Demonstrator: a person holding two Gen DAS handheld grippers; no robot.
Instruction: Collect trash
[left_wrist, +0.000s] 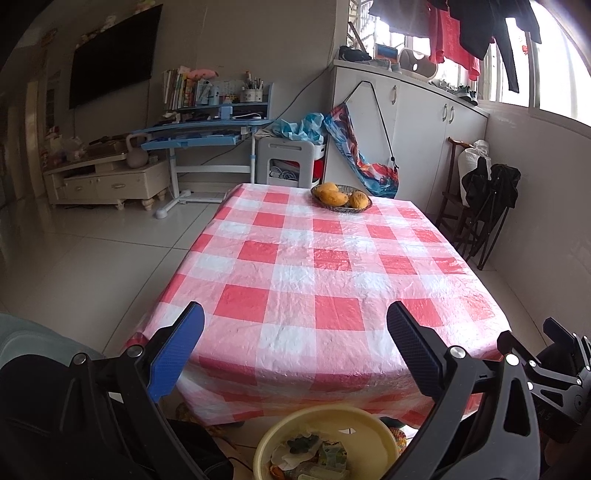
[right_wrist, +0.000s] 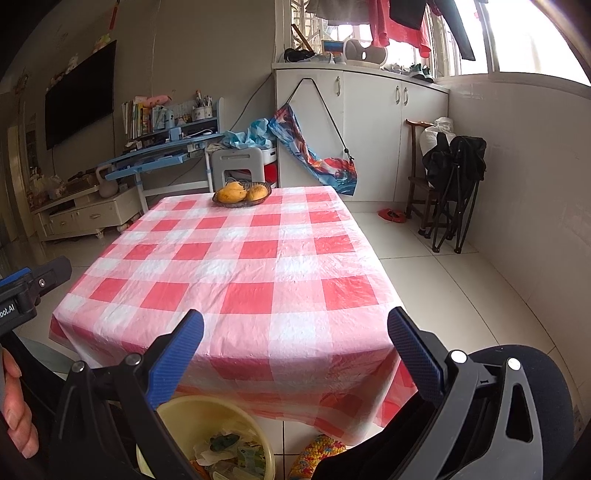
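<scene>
Yellow bin (left_wrist: 325, 443) full of trash (left_wrist: 314, 456) sits on the floor by the checked table (left_wrist: 314, 266), under the left gripper (left_wrist: 295, 321) and right gripper (right_wrist: 295, 326), both wide apart and holding nothing.

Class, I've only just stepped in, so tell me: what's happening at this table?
A person holds a two-finger gripper in each hand, and both the left gripper and the right gripper are open and empty, raised over the near edge of the table with the red checked tablecloth. On the floor below sits a yellow basin already holding scraps and wrappers. The only thing on the table is a basket of mangoes at the far end.
</scene>
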